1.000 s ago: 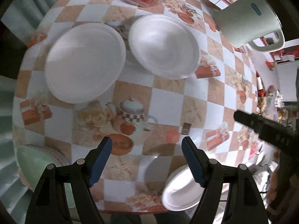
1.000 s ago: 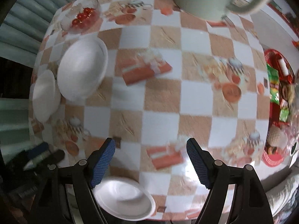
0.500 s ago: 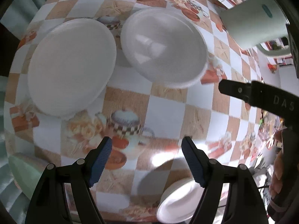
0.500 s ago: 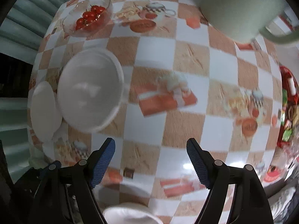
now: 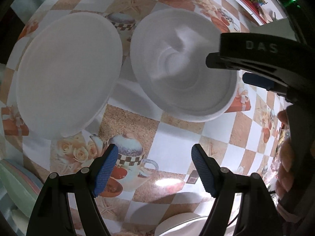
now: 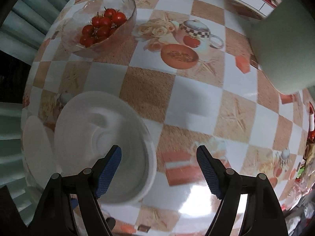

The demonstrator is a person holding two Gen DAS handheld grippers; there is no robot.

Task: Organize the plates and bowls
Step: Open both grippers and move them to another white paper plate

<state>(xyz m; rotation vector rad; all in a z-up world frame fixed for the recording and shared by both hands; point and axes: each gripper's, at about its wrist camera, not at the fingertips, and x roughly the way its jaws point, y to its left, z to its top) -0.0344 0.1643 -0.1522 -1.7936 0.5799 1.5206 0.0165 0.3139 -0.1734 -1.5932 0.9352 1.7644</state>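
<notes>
A white plate (image 5: 67, 74) lies at the left of the checked tablecloth and a white bowl (image 5: 177, 64) sits to its right. My left gripper (image 5: 154, 169) is open and empty, hovering short of both. My right gripper (image 6: 158, 170) is open over the bowl's (image 6: 102, 137) right rim, left finger inside the bowl, right finger outside. It also shows in the left wrist view (image 5: 256, 59) above that rim. The plate shows edge-on at the far left of the right wrist view (image 6: 35, 145). A small white bowl (image 5: 177, 224) sits at the near table edge.
A glass bowl of cherry tomatoes (image 6: 100, 27) stands at the far side. A pale green kettle (image 6: 283, 49) stands at the right. A green and pink plate stack (image 5: 13, 188) lies at the left near edge.
Both grippers have moved forward and lower toward the plate and bowl. The right gripper has come over the bowl's right rim. Both stay open.
</notes>
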